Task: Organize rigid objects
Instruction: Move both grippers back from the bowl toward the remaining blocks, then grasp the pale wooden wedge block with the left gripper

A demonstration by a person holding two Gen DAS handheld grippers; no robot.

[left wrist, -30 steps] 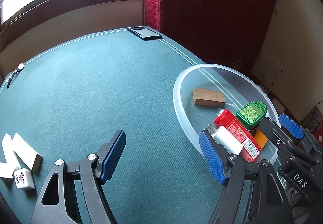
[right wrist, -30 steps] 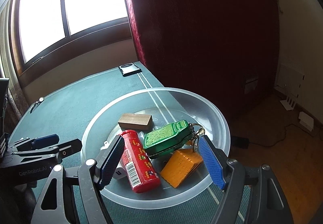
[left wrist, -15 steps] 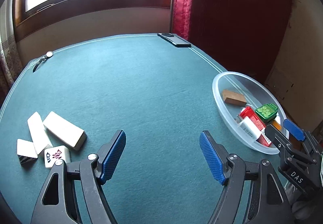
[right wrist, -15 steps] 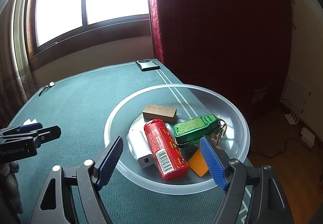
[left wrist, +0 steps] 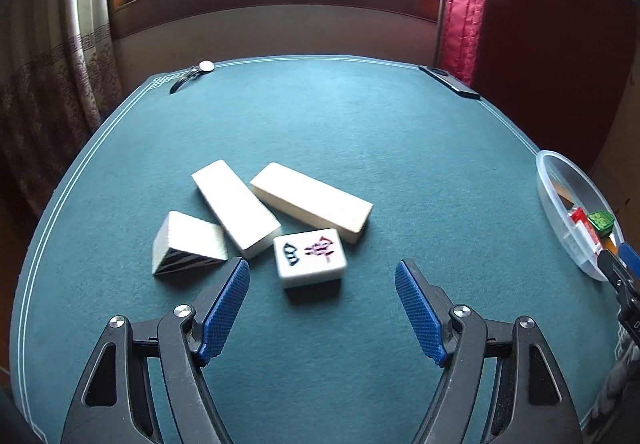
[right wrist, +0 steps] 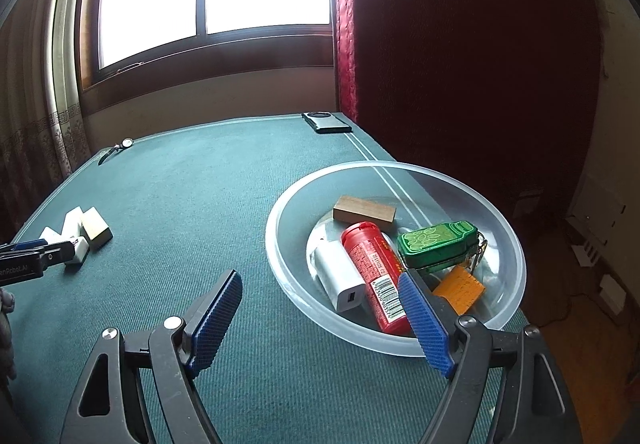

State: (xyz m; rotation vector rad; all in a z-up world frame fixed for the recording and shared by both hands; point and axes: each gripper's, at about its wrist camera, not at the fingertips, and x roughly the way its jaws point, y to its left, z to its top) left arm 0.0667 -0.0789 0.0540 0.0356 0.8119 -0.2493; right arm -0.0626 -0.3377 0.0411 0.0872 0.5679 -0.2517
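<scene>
My left claw, spread wide, hovers just below the mahjong tile at frame centre; my right claw gapes beside the bowl.

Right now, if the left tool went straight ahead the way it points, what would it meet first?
Most likely the mahjong tile, lying face up just beyond the open left tool, between its fingers' line; depth is uncertain.

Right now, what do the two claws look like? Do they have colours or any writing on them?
Both look alike. The left claw and the right claw each have two black plastic arms with triangle-shaped holes and shiny silver screws. Their fingers carry bright blue pads with a bumpy grid texture. White letters are printed on the black side of each; they are partly cut off, so I cannot read the whole word.
</scene>
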